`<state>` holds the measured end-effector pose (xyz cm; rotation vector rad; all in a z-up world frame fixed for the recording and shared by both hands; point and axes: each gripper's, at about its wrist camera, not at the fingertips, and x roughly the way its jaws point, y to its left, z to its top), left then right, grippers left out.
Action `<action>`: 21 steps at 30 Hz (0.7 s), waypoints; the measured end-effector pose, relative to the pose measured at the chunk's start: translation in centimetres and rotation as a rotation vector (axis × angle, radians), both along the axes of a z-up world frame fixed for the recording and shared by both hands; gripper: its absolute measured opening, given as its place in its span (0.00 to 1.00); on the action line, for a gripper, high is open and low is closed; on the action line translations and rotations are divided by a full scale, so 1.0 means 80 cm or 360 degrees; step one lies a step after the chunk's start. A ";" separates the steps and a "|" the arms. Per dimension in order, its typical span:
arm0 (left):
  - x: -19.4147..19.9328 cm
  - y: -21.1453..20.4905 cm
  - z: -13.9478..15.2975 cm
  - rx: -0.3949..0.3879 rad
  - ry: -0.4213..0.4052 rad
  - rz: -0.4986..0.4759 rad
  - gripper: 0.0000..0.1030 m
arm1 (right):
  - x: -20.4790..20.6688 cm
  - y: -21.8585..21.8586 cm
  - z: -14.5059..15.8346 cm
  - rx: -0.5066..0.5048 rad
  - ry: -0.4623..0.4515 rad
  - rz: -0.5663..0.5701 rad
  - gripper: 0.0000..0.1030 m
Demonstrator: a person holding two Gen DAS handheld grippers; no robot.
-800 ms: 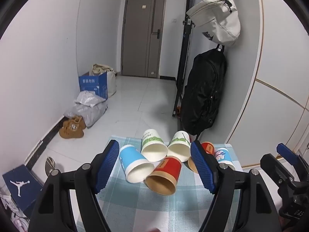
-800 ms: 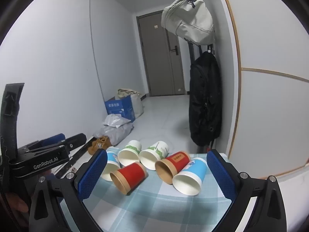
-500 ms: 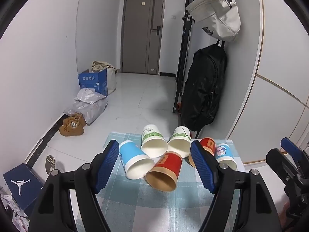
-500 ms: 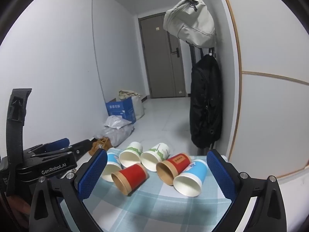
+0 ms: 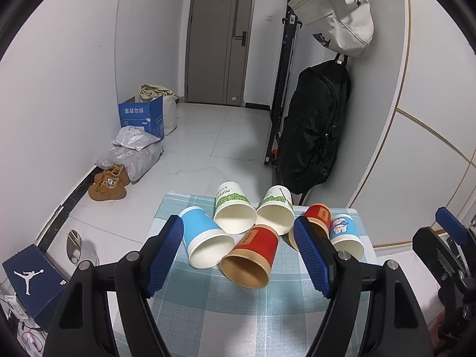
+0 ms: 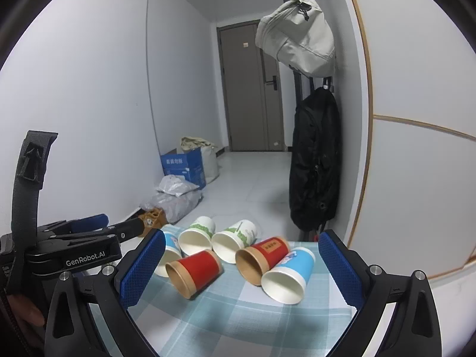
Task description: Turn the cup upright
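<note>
Checked tablecloth [image 5: 226, 306]: six paper cups [image 5: 249, 255] lie tipped, seemingly touching; left gripper [image 5: 241, 255] and right gripper [image 6: 242, 267] gape wide.

The left gripper [image 5: 239, 255] was held level with its jaws spread wide, the two blue ribbed pads [image 5: 166, 253] facing each other across a broad gap and clamping nothing. The right gripper [image 6: 241, 270] was likewise wide apart, its blue pads [image 6: 340, 267] angled outward on black finger arms. Each gripper showed at the edge of the other's view: the right at the far right of the left wrist view, the left at the far left of the right wrist view, side by side and apart.
</note>
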<state>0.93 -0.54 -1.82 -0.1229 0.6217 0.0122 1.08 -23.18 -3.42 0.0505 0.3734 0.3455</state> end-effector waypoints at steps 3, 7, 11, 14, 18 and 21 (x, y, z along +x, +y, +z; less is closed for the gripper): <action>-0.001 0.002 0.001 0.0000 -0.0002 -0.0004 0.71 | 0.000 0.000 0.001 -0.0005 -0.0010 -0.0002 1.00; 0.000 0.000 0.003 0.0014 0.0000 0.0001 0.71 | -0.002 0.001 0.000 -0.0007 -0.0012 0.0001 1.00; -0.001 0.003 0.003 0.0001 0.0013 -0.0009 0.71 | -0.004 0.000 -0.001 0.0001 -0.0008 -0.0005 1.00; 0.001 0.003 0.002 -0.0019 0.0037 -0.0013 0.70 | -0.001 -0.002 -0.002 0.0014 0.0012 -0.0013 1.00; 0.000 0.001 0.002 -0.0014 0.0033 -0.0016 0.71 | 0.002 -0.004 -0.002 0.0018 0.0028 -0.0025 1.00; 0.001 0.001 0.002 -0.0012 0.0029 -0.0018 0.71 | 0.000 -0.004 -0.002 0.0021 0.0016 -0.0026 1.00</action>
